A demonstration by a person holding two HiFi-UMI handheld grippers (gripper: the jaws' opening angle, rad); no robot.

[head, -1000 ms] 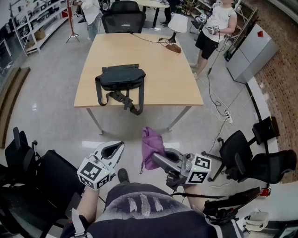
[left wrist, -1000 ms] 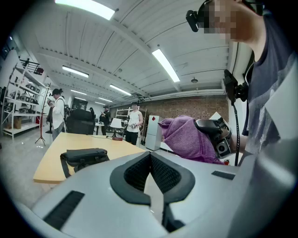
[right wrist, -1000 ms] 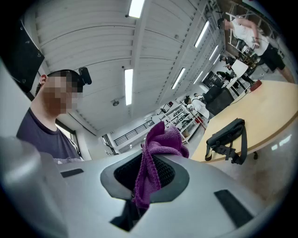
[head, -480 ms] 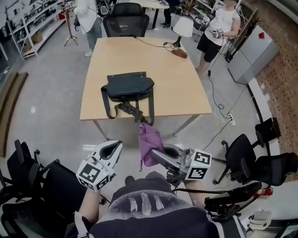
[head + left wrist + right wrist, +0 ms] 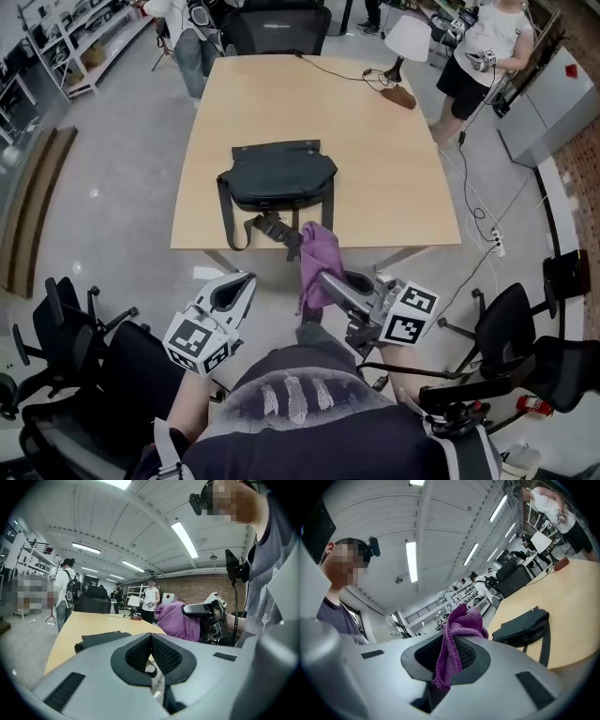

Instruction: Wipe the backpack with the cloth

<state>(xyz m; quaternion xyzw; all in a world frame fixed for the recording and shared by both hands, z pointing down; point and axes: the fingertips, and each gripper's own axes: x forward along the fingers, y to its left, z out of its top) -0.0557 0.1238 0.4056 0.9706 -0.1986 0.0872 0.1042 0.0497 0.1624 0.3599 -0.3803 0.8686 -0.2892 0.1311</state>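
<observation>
Purple cloth [image 5: 319, 255] gripped in right tongs [image 5: 324, 277] has drawn nearer the backpack [image 5: 281, 173]; left tongs [image 5: 243, 281] closed, empty

1 backpack [image 5: 278, 174], 1 cloth [image 5: 319, 255], 1 table [image 5: 375, 141], 2 hand-held grippers [image 5: 234, 287] [image 5: 330, 279].

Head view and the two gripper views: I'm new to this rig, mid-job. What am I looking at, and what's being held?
No robot: a person holds a two-jaw gripper in each hand. The head view looks down from the person's head; each gripper view looks along its own jaws. A black backpack lies on the wooden table, straps trailing to the near edge. The right gripper is shut on a purple cloth. The left gripper is shut, empty.
</observation>
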